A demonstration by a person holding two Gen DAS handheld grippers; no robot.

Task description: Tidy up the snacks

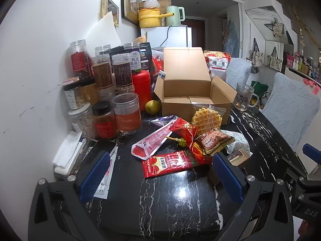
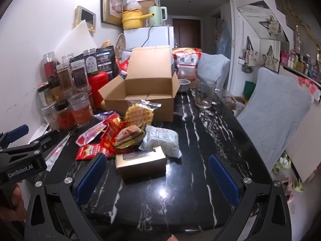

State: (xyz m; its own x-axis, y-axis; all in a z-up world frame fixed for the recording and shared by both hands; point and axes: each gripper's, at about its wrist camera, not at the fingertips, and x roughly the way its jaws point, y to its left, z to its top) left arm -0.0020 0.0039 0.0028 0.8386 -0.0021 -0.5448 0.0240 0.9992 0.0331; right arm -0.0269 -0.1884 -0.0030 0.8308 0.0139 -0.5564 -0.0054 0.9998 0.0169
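Both grippers are hanging over the near edge of the black table (image 1: 164, 200), jaws spread wide and holding nothing — the left gripper (image 1: 160, 176) facing the red packet (image 1: 168, 163), the right gripper (image 2: 156, 176) facing the small gold box (image 2: 140, 161). The snacks are lying heaped just near of the open cardboard box (image 1: 188, 92). The foil packets look light, soft and slippery — best pinched at a sealed edge. The bagged waffle (image 1: 206, 119) is probably crumbling easily, so a gentle hold on its wrapper.
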